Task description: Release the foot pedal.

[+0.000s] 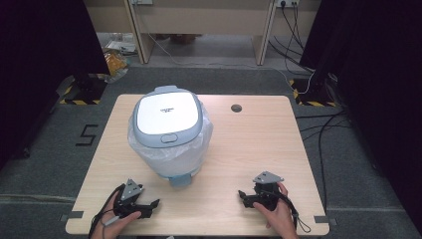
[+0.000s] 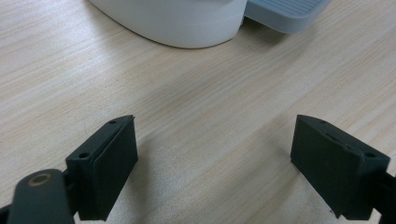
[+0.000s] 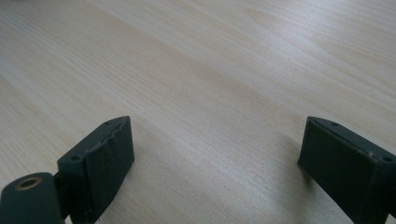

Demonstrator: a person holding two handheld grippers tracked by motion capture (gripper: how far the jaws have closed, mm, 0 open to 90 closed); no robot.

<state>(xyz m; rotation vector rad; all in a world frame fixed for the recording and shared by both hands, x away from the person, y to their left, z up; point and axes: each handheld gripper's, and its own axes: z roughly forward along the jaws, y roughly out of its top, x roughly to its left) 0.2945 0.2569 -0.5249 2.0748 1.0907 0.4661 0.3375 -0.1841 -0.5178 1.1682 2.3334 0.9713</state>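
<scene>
Nearest the high camera, two hands come in over the near edge of the light wooden table (image 1: 259, 144), each holding a black gripper. On that view's left, the left gripper (image 1: 153, 204) rests low on the tabletop, its tips turned toward the middle of the table. Well apart from it, the right gripper (image 1: 242, 195) sits near the right front corner, its tips also turned inward. Between them and farther back, on the left half of the table, stands a white pedal bin (image 1: 168, 130) with a closed grey-blue-rimmed lid and a clear plastic liner bunched over its rim; its grey foot pedal (image 1: 180, 180) juts out toward the person. A small round hole (image 1: 236, 108) marks the tabletop beyond the bin.

Left gripper view: the two black jaws stand spread wide, bare wood between them. Ahead lies the bin's rounded white base (image 2: 177, 23), with the ribbed pedal (image 2: 285, 14) beside it at upper right, both clear of the jaws.

Right gripper view: the jaws are likewise spread apart, pinching nothing, with pale wood grain (image 3: 210, 93) stretching ahead.
</scene>
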